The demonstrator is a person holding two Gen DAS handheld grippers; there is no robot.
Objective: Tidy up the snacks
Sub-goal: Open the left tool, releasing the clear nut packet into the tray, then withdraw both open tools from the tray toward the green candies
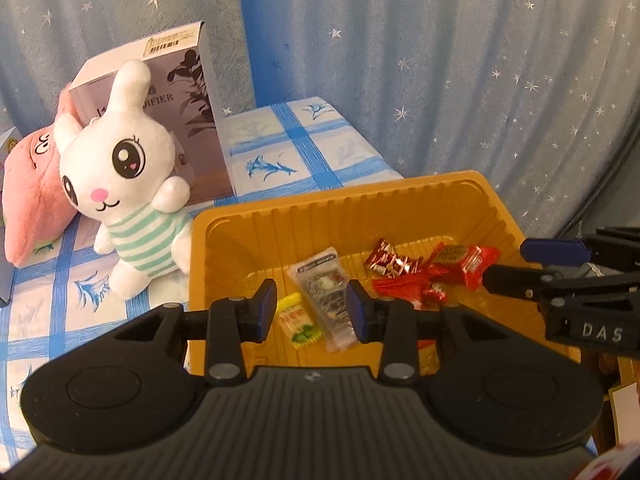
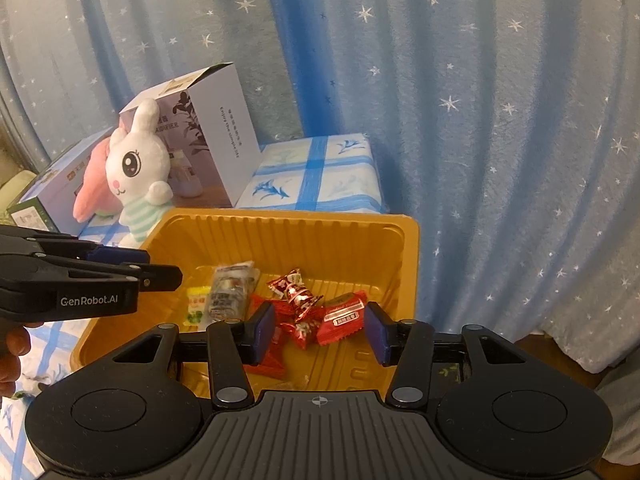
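Observation:
A yellow plastic tray (image 1: 400,204) (image 2: 288,232) holds several snacks. A grey clear packet (image 1: 326,292) (image 2: 230,288) lies beside a small yellow-green packet (image 1: 298,322) (image 2: 196,304). Red wrapped candies (image 1: 404,276) (image 2: 300,304) and a red packet (image 1: 468,260) (image 2: 340,316) lie to their right. My left gripper (image 1: 312,312) is open and empty, above the grey packet. My right gripper (image 2: 320,330) is open and empty, above the red candies. In the left wrist view the right gripper (image 1: 536,266) enters from the right. In the right wrist view the left gripper (image 2: 148,266) enters from the left.
A white plush bunny (image 1: 120,172) (image 2: 138,168) leans by the tray's left side. A pink plush (image 1: 32,192) and a humidifier box (image 1: 180,92) (image 2: 208,128) stand behind it. A blue-patterned cloth (image 1: 300,148) covers the surface. A starry blue curtain (image 1: 460,60) hangs behind.

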